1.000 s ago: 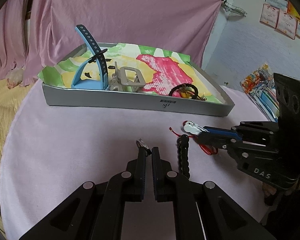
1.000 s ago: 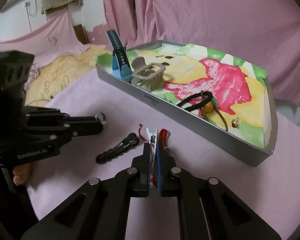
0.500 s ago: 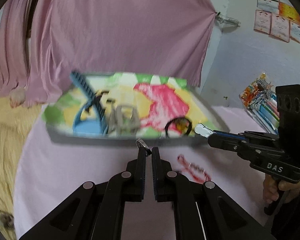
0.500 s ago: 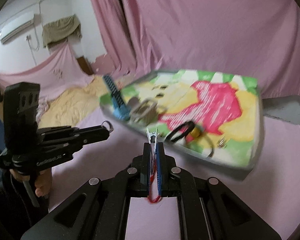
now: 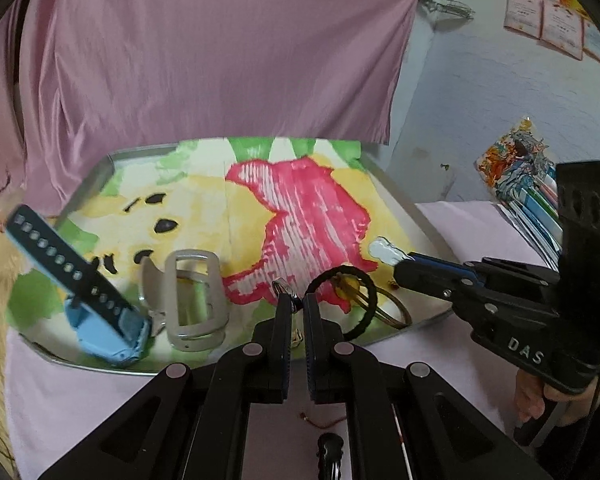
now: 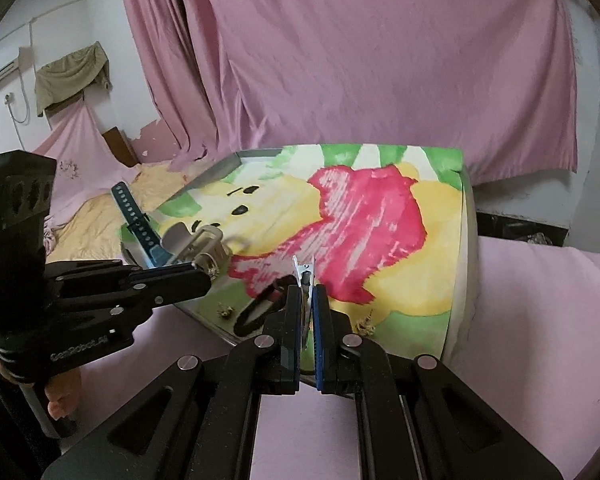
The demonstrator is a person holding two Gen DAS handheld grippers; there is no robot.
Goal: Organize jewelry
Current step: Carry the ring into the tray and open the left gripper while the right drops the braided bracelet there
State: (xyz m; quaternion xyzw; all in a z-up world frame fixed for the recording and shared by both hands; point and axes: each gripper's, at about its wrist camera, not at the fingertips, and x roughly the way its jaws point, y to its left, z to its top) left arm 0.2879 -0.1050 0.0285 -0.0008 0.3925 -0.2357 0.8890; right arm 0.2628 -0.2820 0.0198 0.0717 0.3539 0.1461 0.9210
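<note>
— How many things are in the tray [image 5: 416, 220]?

— One shallow grey metal tray, lined with a single painted sheet [image 5: 300, 208] in yellow, green and pink, sitting on the pink cloth [image 6: 540, 320]. Inside I count one blue watch [image 5: 100, 320] with a perforated strap sticking up, one grey plastic claw clip [image 5: 194, 300], one black hair tie [image 5: 350, 300] looped with a brass-coloured ring, and two small gold earrings [image 6: 366, 326] near the front edge.

— And the grippers?

— Two, both black, both over the tray's near side. The left gripper [image 5: 294, 308] has its jaws drawn nearly together on one small silver ring [image 5: 282, 288]. The right gripper [image 6: 309, 300] is pinched on one flat silver metal clip [image 6: 304, 270]; the clip's toothed tip pokes out past the fingertips.

— Anything left outside the tray?

— Beneath the left gripper, one dark beaded piece [image 5: 330, 446] and a thin red cord [image 5: 324, 424] lie on the cloth.
</note>
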